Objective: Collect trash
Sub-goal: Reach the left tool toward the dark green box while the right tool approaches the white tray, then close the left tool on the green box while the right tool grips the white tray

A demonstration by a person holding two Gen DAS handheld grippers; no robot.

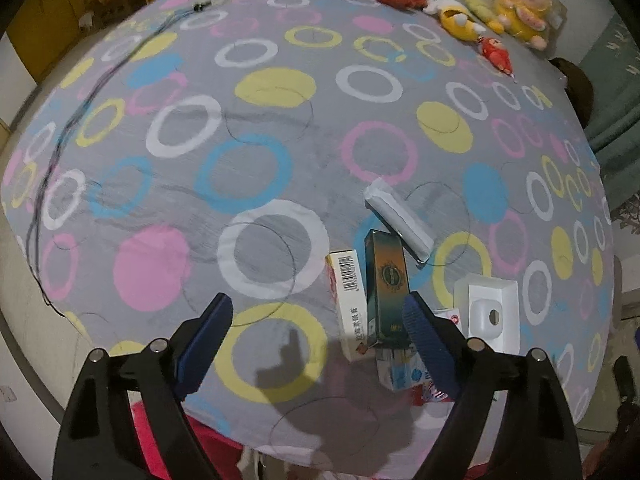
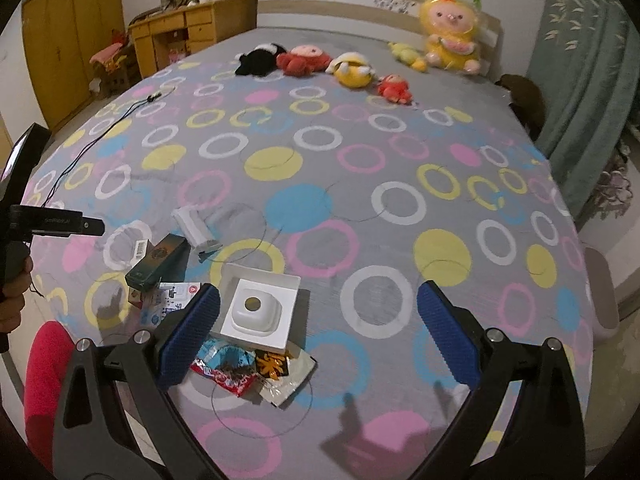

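A pile of trash lies on the circle-patterned bedsheet (image 1: 280, 128). It holds a dark green box (image 1: 386, 284), a white barcode box (image 1: 350, 300), a white wrapped roll (image 1: 400, 216), a white tray box (image 1: 488, 312) and a blue-white packet (image 1: 404, 372). My left gripper (image 1: 320, 316) hovers open above the sheet, its right pad (image 1: 420, 324) over the green box's edge. In the right wrist view my right gripper (image 2: 318, 292) is open over the white tray box (image 2: 260, 308), beside the red-blue wrapper (image 2: 228, 368) and orange wrapper (image 2: 276, 364). The green box (image 2: 158, 264) lies further left.
Plush toys (image 2: 352, 68) line the head of the bed below the headboard (image 2: 360, 4). A black cable (image 2: 80, 160) trails along the left side. A wooden desk (image 2: 192, 28) and wardrobe (image 2: 68, 40) stand beyond; a green curtain (image 2: 580, 80) hangs right. A red sleeve (image 2: 44, 380) shows at the lower left.
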